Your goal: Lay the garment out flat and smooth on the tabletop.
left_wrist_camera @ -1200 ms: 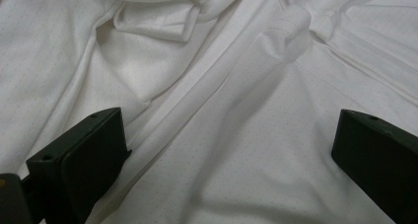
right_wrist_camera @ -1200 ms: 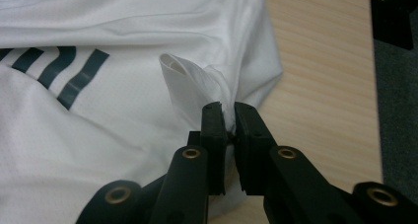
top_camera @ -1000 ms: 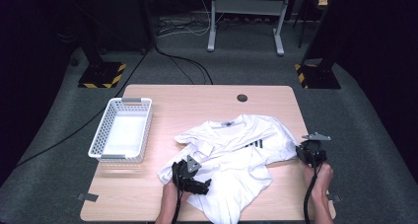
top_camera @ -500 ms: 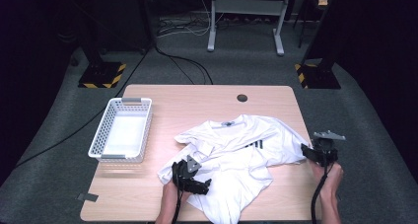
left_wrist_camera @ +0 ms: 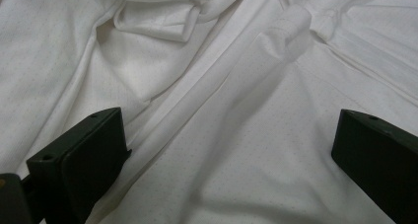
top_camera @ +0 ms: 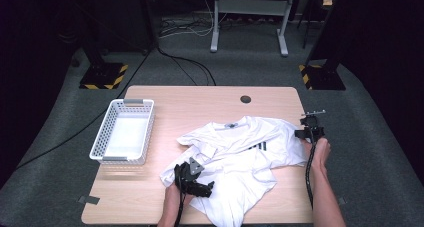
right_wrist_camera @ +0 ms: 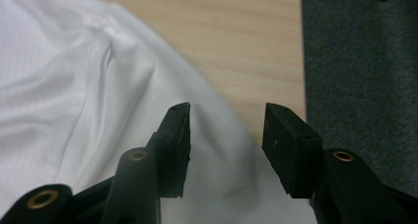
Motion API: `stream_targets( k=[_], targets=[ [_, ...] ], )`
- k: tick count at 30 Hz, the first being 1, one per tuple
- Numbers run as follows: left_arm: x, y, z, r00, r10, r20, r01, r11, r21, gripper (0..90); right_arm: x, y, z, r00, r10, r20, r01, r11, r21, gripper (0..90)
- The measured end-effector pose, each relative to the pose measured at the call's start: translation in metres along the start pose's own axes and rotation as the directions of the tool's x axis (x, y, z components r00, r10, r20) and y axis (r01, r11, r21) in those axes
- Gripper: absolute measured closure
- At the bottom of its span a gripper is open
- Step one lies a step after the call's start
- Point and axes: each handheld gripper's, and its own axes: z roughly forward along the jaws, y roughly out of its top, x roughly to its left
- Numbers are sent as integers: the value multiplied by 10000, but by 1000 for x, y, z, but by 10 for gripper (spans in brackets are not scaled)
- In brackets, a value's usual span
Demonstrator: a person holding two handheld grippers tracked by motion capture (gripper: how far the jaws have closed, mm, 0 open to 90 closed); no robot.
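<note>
Left tongs (top_camera: pixel 202 187) gape wide over the white shirt (top_camera: pixel 240 152); right tongs (top_camera: pixel 306 133) half open, gripping nothing, at its edge

White shirt (top_camera: pixel 240 152) w/ black stripes; white basket (top_camera: pixel 105 152); light wood table (top_camera: pixel 200 102); black grippers.

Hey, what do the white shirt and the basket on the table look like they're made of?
Shirt: soft knit, probably a matte sports mesh; the left gripper view shows tiny dots and loose folds. Basket: probably white plastic, stiff with latticed walls.
</note>
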Motion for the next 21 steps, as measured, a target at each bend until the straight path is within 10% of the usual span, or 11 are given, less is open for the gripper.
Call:
stream_targets(
  k=[5, 11, 21],
  targets=[
    [0, 0, 0, 10000, 3, -2, -3, 10000, 4, 1, -5, -8, -27, 9946, 587, -853, -666, 9935, -927, 471],
    [0, 0, 0, 10000, -9, -8, 9, 10000, 3, 1, 9, -36, -39, 9699, 147, -2432, -382, 9950, -924, 331],
    [-4, -1, -1, 9997, -176, -164, 176, 9998, 0, 9, 10, -25, 0, 9810, 73, -1940, -223, 9969, -753, 152]
  ],
)
